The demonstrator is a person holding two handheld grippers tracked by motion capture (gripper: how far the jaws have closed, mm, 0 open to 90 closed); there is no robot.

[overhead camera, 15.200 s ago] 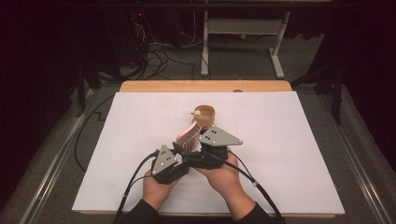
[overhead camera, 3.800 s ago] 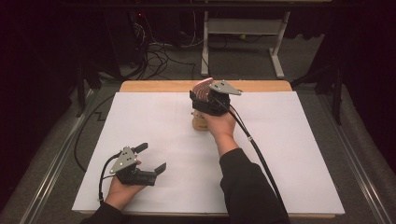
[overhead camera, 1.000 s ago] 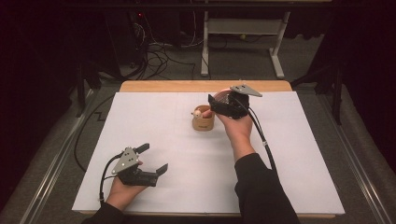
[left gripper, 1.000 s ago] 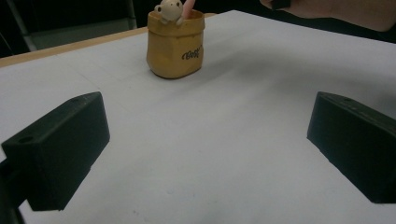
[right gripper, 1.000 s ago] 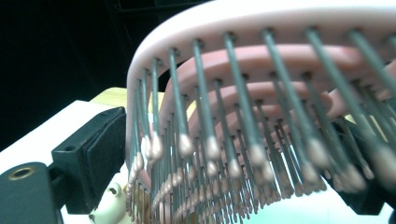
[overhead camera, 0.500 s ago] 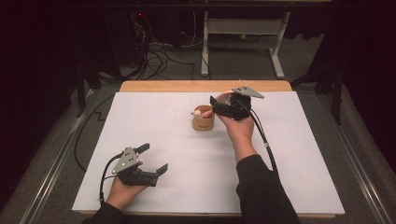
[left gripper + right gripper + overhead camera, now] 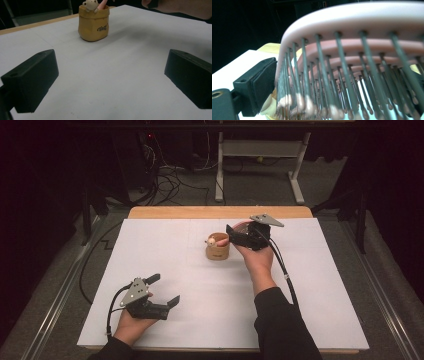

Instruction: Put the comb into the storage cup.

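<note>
Between the jaws of the right tool [image 7: 234, 236] sits the head of a pink hairbrush [image 7: 352, 67], its bristles close before that tool's own camera; one black pad [image 7: 263, 82] stands just beside the bristle edge with a sliver of gap, so the grip looks slack rather than pinching, and the jaws have just been opening with the brush between them; a second ago, in the high view, the tool was at much the same spot beside the cup, so what has changed is the grip and not the place; by my judgement the brush is being let go into the cup, and the putting-away is nearly done; the small tan cup [image 7: 218, 249] stands upright near the middle of the far half of the white bench [image 7: 320, 285], with a little cream figure [image 7: 90, 5] at its rim and the pink brush handle [image 7: 102, 4] poking up beside it; the right hand [image 7: 256, 257] reaches forward with the forearm stretched across the bench, the tool lying roughly level and pointing left toward the cup's mouth; well apart, at the near left, the left tool [image 7: 161, 291] rests low over the bench in the left hand [image 7: 131, 326], its two jaws spread wide with nothing between them, aimed toward the cup.
</note>
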